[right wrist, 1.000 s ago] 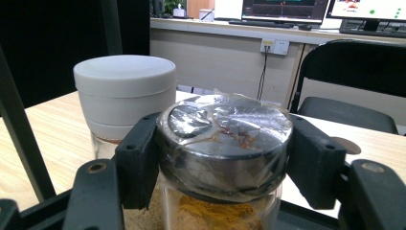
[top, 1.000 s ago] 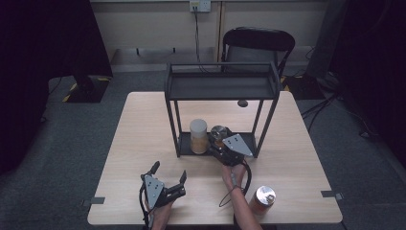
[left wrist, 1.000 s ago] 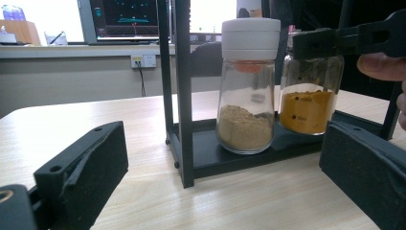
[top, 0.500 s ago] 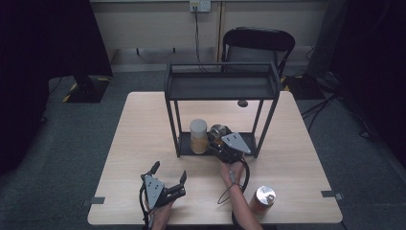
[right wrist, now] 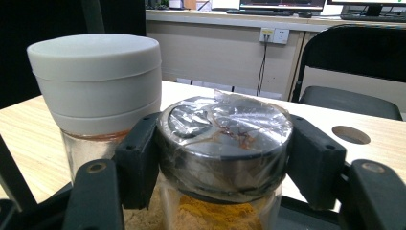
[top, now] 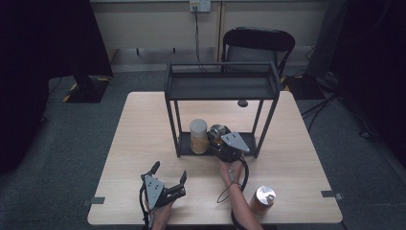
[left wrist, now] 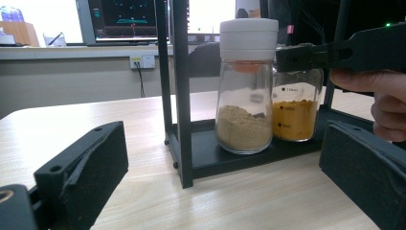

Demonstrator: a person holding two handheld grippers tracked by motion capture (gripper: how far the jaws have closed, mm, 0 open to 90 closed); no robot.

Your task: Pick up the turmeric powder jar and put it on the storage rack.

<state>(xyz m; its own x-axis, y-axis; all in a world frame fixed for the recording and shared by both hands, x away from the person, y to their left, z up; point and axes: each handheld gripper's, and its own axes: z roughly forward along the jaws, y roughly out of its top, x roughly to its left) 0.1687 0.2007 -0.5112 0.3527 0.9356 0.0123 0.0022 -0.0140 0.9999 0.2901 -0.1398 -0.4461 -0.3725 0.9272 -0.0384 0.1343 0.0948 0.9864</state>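
Right gripper: one, its two jaws clamped on the metal cap of the yellow-powder jar, one jaw on each side of the cap.
Left gripper: one, jaws spread apart with nothing between them, resting low on the table near its front edge, well apart from the rack.
Yellow-powder jar: one, standing upright on the bottom shelf of the rack, clear film over its cap.
White-lidded jar: one, tan powder inside, upright on the same shelf, just beside the gripped jar.
Jars on the shelf: two.
Rack: one, black, two tiers, at the table's middle.
Can: one, upright near the front right edge.
Chair: one, behind the table.
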